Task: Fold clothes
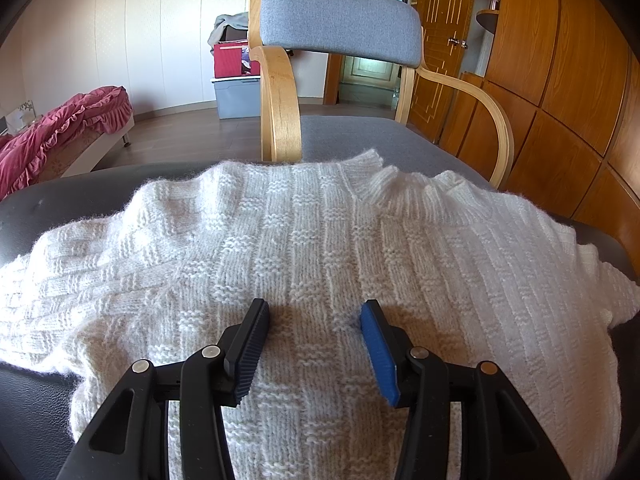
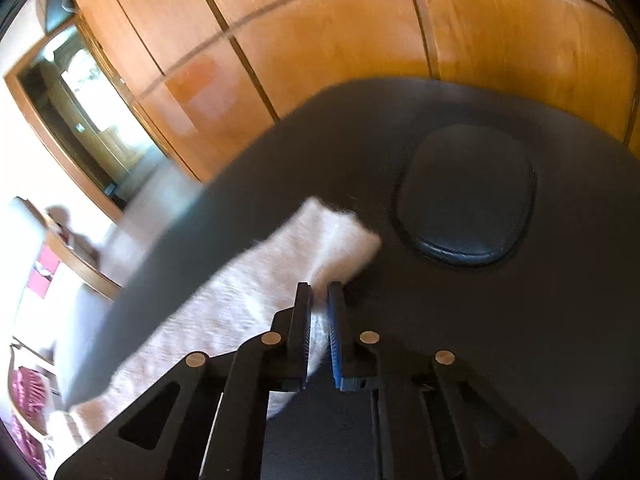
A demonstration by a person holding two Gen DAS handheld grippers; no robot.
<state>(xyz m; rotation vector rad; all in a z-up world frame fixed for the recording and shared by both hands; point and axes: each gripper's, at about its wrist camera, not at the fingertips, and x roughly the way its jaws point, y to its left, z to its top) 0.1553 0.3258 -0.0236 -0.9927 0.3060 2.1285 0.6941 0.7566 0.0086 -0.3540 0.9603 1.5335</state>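
Note:
A white cable-knit sweater (image 1: 320, 232) lies spread flat on a dark padded surface (image 1: 80, 196), with its collar toward the far side. My left gripper (image 1: 316, 312) hovers low over the sweater's middle, open, and only knit fabric shows beneath the gap between its fingers. In the blurred right wrist view, a sleeve of the sweater (image 2: 320, 232) stretches across the dark surface (image 2: 500, 340). My right gripper (image 2: 320, 296) is shut on that sleeve's edge, with white fabric pinched between the black pad and the blue pad.
A grey-backed wooden armchair (image 1: 340, 28) stands just beyond the surface. Wooden wardrobe doors (image 1: 560, 60) line the right side. A bed with a red cover (image 1: 60, 128) and stacked storage boxes (image 1: 234, 76) sit at the left. An oval cushion (image 2: 464, 196) is inset in the surface.

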